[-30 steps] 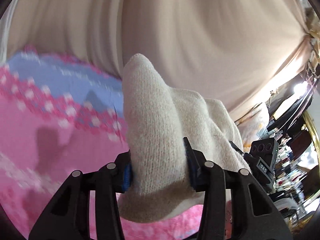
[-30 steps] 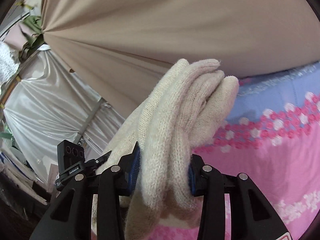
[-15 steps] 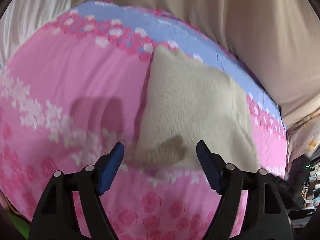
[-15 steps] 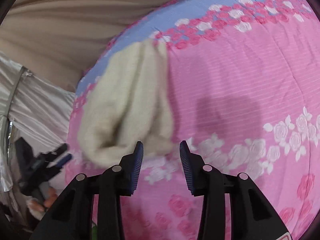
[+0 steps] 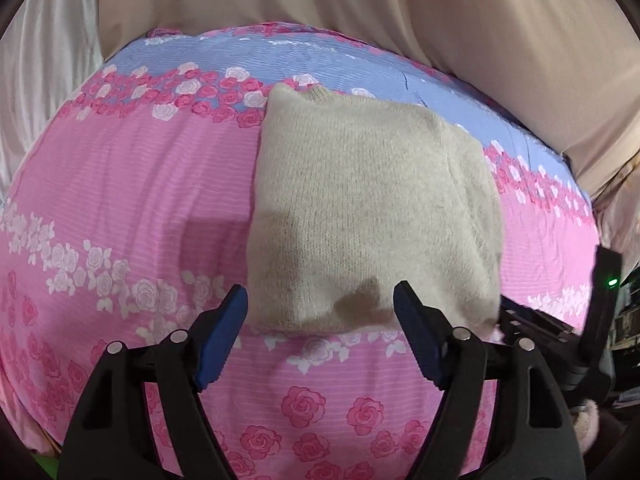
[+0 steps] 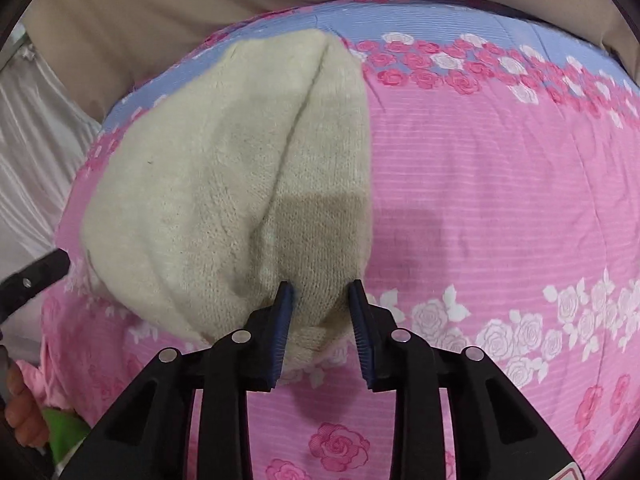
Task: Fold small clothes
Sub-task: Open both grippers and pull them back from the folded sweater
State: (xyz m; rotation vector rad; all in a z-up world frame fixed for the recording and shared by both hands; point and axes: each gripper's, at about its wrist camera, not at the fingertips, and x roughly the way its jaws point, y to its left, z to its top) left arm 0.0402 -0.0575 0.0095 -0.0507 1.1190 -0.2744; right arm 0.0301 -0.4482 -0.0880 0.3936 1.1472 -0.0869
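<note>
A cream knitted garment [image 5: 360, 208] lies folded into a rough square on the pink floral bedsheet [image 5: 120, 184]. My left gripper [image 5: 320, 300] is open, its blue pads on either side of the garment's near edge, holding nothing. In the right wrist view the same garment [image 6: 224, 184] shows a fold crease down its middle. My right gripper [image 6: 320, 292] is open, its pads straddling the garment's near right corner without pinching it.
The sheet has a blue band [image 5: 320, 64] along the far edge, with beige curtain [image 5: 360, 8] behind. The other gripper's body [image 5: 580, 340] shows at the right of the left view. White satin fabric [image 6: 28, 128] hangs at the left.
Both grippers held the garment lifted one second ago. They have laid it on the sheet, opened and drawn back; the garment now lies flat.
</note>
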